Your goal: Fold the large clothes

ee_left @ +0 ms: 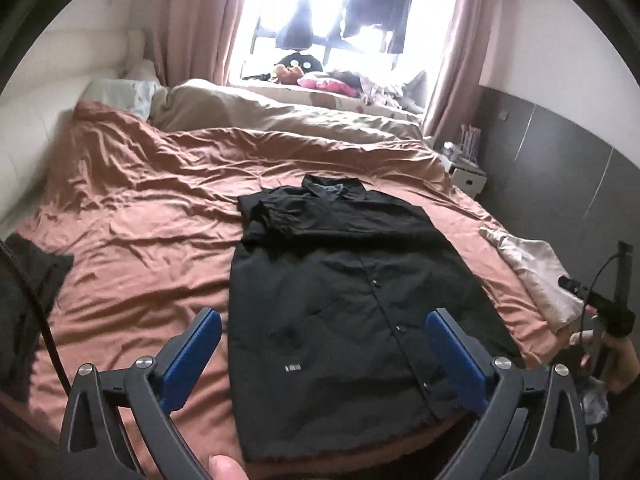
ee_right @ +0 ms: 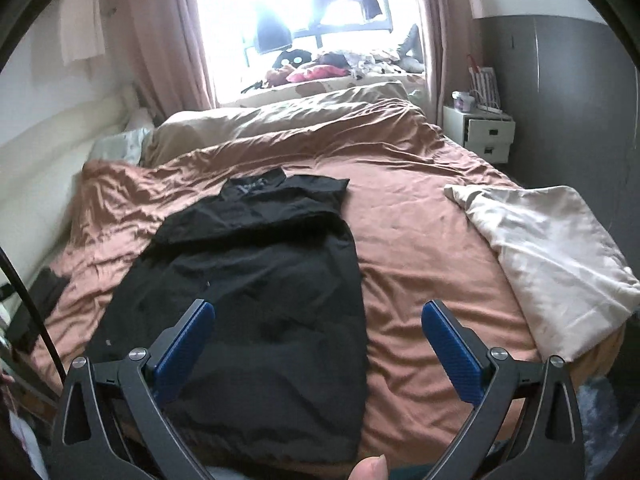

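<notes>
We hold the left tool (ee_left: 322, 350) and the right tool (ee_right: 318, 340) released and empty above the near hem of the black shirt (ee_left: 340, 280) lying on the rumpled brown bedcover (ee_left: 140, 220), where careless pinching could drag its tucked sleeves loose.

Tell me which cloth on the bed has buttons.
The black shirt lying flat mid-bed: buttons run down its front. The pale cloth near the bed's edge shows none.

Bed (ee_left: 140, 216) under rumpled rust-brown cover
Lying directly on cover: black shirt (ee_left: 332, 296) flat at near middle, pale cloth (ee_right: 548, 264) at right edge, dark garment (ee_left: 28, 280) at left edge
</notes>
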The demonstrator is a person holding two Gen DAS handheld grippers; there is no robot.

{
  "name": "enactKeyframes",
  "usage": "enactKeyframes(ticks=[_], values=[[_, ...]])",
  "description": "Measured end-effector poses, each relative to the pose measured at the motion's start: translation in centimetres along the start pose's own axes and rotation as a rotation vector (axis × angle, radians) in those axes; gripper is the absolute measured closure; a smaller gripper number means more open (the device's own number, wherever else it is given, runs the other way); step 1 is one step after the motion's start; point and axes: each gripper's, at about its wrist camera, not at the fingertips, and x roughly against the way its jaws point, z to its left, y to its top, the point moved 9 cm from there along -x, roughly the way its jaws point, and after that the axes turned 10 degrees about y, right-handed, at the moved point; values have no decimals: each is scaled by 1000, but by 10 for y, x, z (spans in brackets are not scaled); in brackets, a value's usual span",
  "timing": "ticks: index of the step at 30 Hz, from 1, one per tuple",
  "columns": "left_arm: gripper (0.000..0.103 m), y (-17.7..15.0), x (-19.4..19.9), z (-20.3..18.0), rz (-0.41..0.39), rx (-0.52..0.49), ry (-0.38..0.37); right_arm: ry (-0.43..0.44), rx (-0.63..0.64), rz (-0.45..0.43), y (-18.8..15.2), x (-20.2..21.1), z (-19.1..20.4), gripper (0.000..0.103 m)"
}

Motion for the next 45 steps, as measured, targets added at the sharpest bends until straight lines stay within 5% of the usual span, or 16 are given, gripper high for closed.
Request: enactKeyframes(ticks=[13,30,35,45], values=[[0,-78,17,32,55,122,36,-9,34,35,-56,28,-1,0],[4,-133,25,63,121,181,96,47,-132,118,-120,43,-18,1],[11,-138,5,72,142,223,99,99,-177,131,-132,32,-22,23],[31,-146,-57,78,216,315,41,215,-302,160,-135,-19,-41,47]])
